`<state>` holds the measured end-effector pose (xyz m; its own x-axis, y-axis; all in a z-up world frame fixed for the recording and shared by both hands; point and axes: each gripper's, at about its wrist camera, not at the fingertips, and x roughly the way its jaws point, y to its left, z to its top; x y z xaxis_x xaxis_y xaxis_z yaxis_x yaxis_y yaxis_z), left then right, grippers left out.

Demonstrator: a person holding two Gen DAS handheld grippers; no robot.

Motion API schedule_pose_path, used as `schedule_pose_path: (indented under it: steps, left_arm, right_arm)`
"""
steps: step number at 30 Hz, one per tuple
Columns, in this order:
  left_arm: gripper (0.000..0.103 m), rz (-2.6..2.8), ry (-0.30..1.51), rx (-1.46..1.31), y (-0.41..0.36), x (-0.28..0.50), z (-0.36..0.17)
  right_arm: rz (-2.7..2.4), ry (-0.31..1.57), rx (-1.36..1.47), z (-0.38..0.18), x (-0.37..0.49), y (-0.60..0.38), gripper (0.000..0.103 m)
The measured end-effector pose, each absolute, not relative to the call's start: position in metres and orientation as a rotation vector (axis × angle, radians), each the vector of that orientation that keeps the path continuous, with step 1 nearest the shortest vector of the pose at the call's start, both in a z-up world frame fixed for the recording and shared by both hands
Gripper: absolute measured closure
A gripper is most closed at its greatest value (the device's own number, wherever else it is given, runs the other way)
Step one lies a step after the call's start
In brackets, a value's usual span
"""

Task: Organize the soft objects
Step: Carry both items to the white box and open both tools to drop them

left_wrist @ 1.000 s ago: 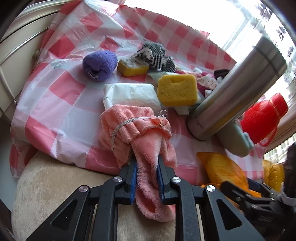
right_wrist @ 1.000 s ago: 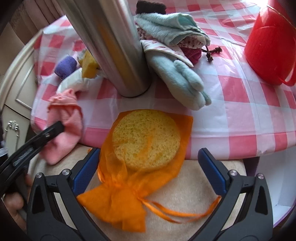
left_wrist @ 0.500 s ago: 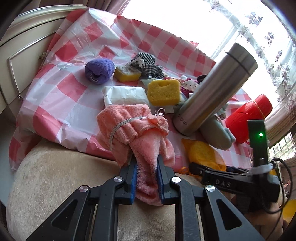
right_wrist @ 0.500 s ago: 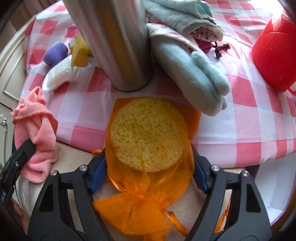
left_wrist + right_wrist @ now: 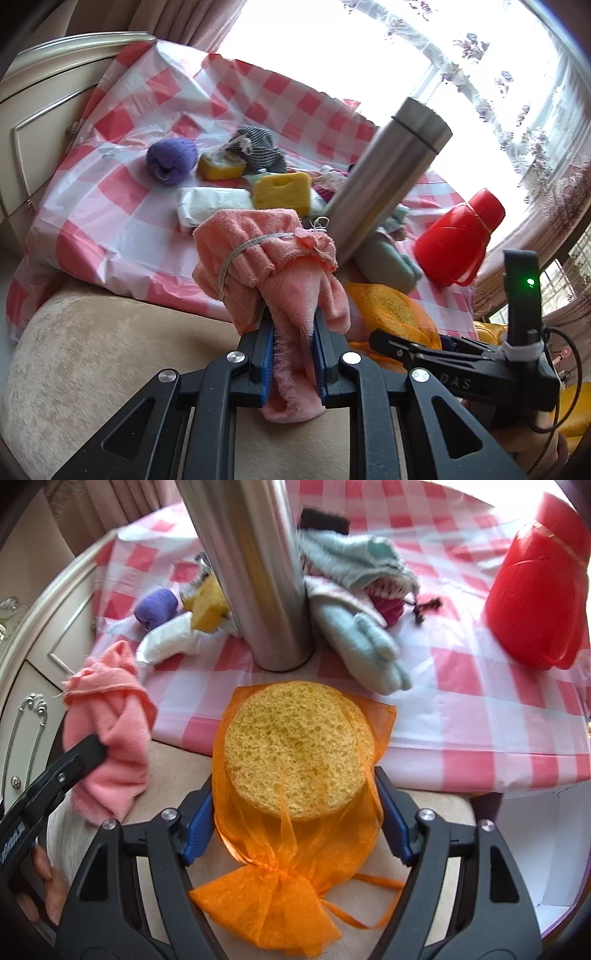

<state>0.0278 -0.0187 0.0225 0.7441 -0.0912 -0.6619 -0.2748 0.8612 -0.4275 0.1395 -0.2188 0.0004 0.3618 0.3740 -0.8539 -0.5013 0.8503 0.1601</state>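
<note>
Pink towel bundle (image 5: pixel 273 266), tied with elastic, clamped in left gripper (image 5: pixel 293 354) above beige cushion edge (image 5: pixel 92 354). Round yellow sponge in orange mesh bag (image 5: pixel 295 760) pinched between right gripper (image 5: pixel 295 823) pads, just off the checkered surface (image 5: pixel 480 709). Steel flask (image 5: pixel 258 572) stands just behind.

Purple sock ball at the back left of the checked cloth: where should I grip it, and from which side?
Grip the purple sock ball across its round middle, coming from above. It's a compact roll with bare cloth on its left; the yellow sponge crowds its right side.
</note>
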Motion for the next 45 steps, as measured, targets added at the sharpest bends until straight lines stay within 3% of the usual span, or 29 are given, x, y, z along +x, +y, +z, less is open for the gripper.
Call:
schedule_pose_path:
  steps: [16,31,33,36,38,40,45]
  left_arm:
    - [0.084,-0.129,0.740,-0.455,-0.108,0.042,0.043]
    - [0.084,-0.458,0.847,-0.347,-0.250,0.076,0.048]
    - [0.080,-0.507,0.862,-0.338,-0.266,0.078,0.047]
    - [0.061,-0.560,0.877,-0.304,-0.286,0.080,0.047]
    - [0.031,-0.562,0.870,-0.293,-0.287,0.076,0.048]
    - [0.026,-0.546,0.858,-0.294,-0.284,0.074,0.050]
    - [0.025,-0.460,0.859,-0.327,-0.263,0.077,0.051]
  right_arm:
    - [0.259,0.885,-0.053,0.027,0.118,-0.364,0.025]
    - [-0.076,0.844,-0.013,0.034,0.119,-0.482,0.025]
    - [-0.096,0.843,-0.002,0.033,0.119,-0.489,0.024]
    - [-0.117,0.837,0.008,0.032,0.118,-0.496,0.019]
    - [-0.124,0.825,0.005,0.032,0.117,-0.497,0.011]
    - [-0.132,0.811,-0.011,0.033,0.116,-0.494,0.009]
    - [-0.073,0.768,-0.033,0.030,0.117,-0.482,0.009]
